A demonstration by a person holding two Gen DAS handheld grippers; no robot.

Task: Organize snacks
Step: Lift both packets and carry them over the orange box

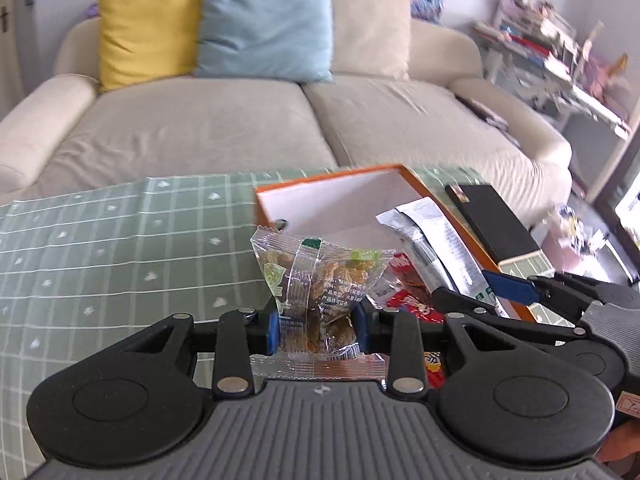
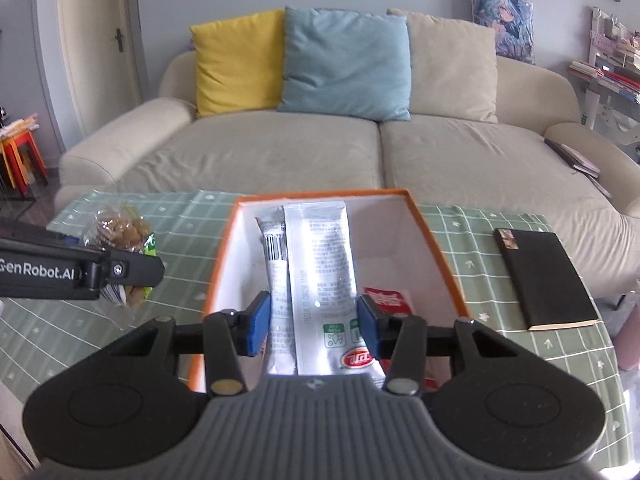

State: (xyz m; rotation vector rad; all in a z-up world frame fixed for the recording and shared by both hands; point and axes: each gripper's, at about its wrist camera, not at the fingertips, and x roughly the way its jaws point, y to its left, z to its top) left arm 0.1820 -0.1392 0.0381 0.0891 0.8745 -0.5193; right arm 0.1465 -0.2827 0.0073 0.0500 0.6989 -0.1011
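The left gripper [image 1: 316, 330] is clamping a clear crinkly packet [image 1: 320, 280] of brownish dried snack pieces with green print, holding it up over the surface [image 1: 120, 248], just beside the left wall of the orange box [image 1: 328, 178]. From the right wrist view the same packet [image 2: 120, 228] is showing side-on, bulging above and hanging below the dark finger gripping it.

The box, orange outside and white inside, is sitting near the far edge of the surface, which is covered by a green cloth with a white grid. The right gripper [image 2: 314, 324] is pinching the silver pouches [image 2: 324, 264], flat and glossy with fine black print and a red logo, which are leaning lengthways inside the box. The right wrist view is showing two pouches side by side, and a red packet [image 2: 386, 300] lying on the box floor; the left wrist view is showing them only partly. A black notebook [image 2: 544, 276] is lying near the right edge.
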